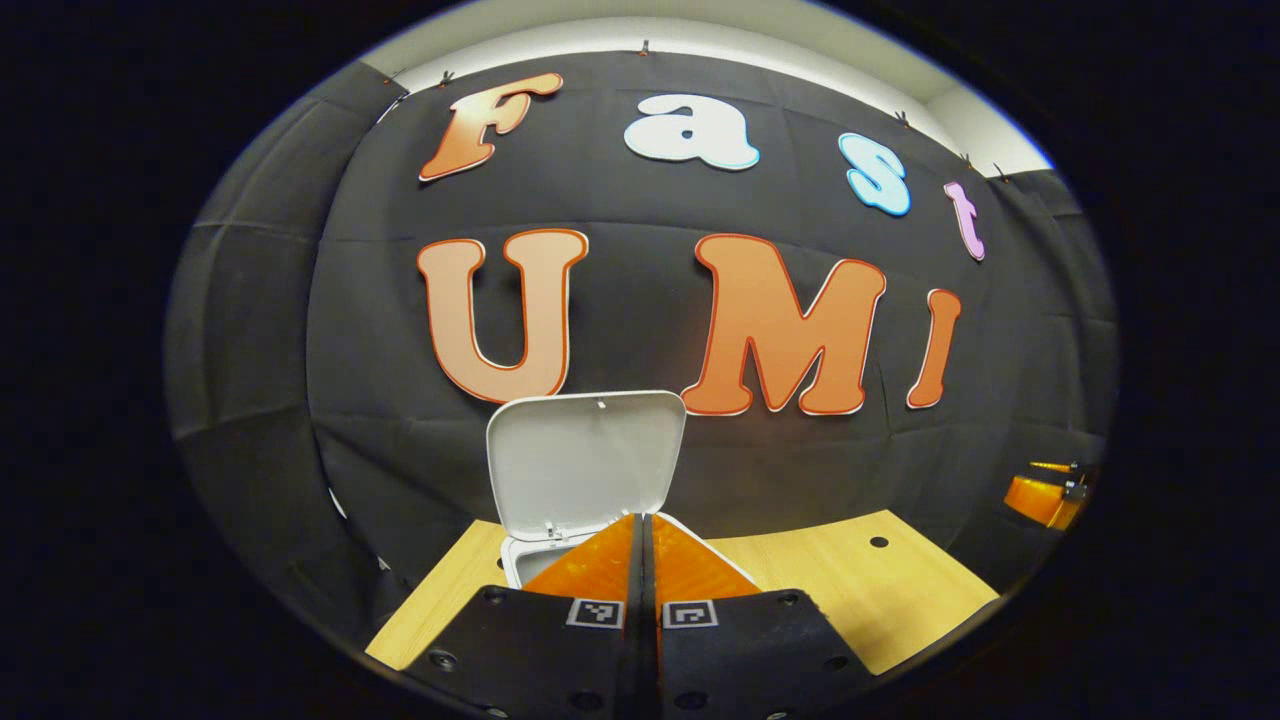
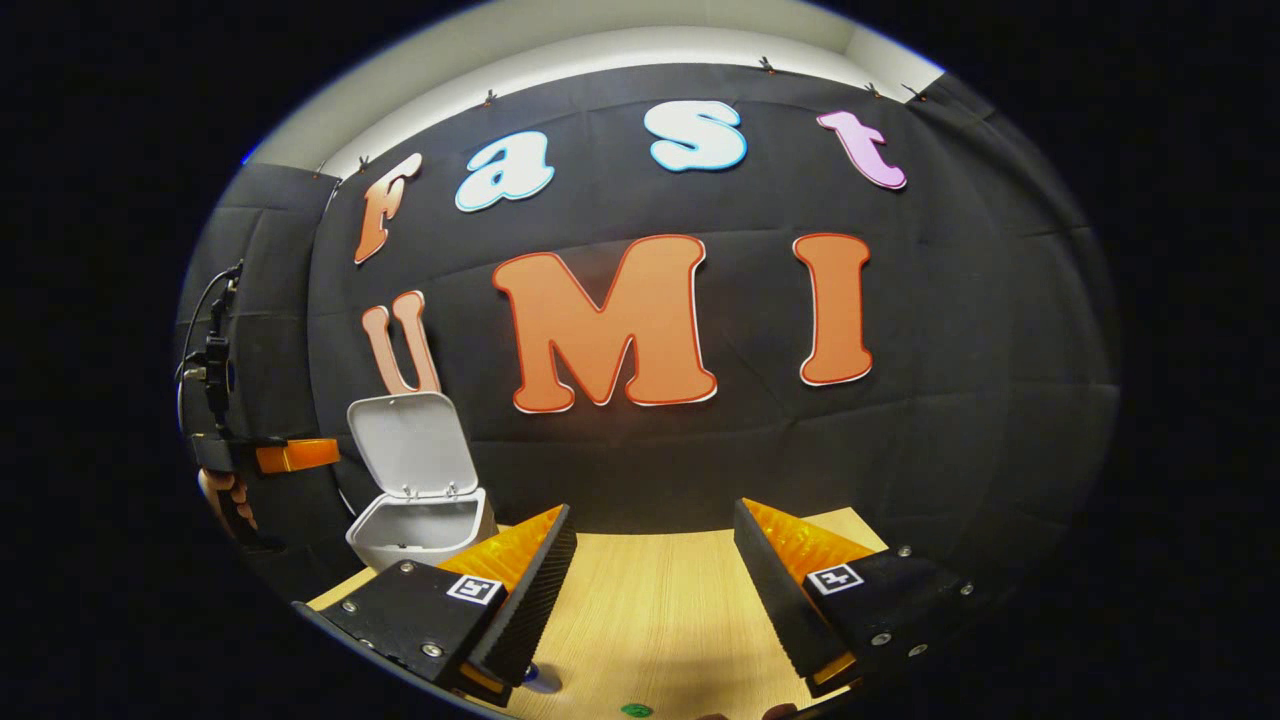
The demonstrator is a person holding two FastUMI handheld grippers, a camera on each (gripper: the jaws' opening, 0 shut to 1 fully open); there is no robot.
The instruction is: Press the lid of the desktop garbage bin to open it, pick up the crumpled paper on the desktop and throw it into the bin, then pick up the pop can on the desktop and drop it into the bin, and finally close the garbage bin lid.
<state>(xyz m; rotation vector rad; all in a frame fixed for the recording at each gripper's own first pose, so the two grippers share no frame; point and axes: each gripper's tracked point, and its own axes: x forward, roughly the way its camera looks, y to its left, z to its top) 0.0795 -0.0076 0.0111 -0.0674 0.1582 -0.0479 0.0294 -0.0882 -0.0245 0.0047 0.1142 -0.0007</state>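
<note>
The white desktop bin (image 2: 418, 528) stands at the table's back left with its lid (image 2: 412, 445) swung up and open. In the left gripper view the same lid (image 1: 585, 462) rises right behind my left gripper (image 1: 645, 522), and the bin's rim (image 1: 520, 562) peeks out beside the fingers. The left gripper is shut, fingers pressed flat together with nothing seen between them. My right gripper (image 2: 655, 515) hovers over the table to the right of the bin, open, with an empty gap.
The light wooden table (image 2: 650, 610) runs to the black cloth wall. A hand (image 2: 225, 495) holds the left gripper (image 2: 290, 455) at the far left. The right gripper (image 1: 1045, 495) shows far right. A small green bit (image 2: 635, 710) lies at the bottom edge.
</note>
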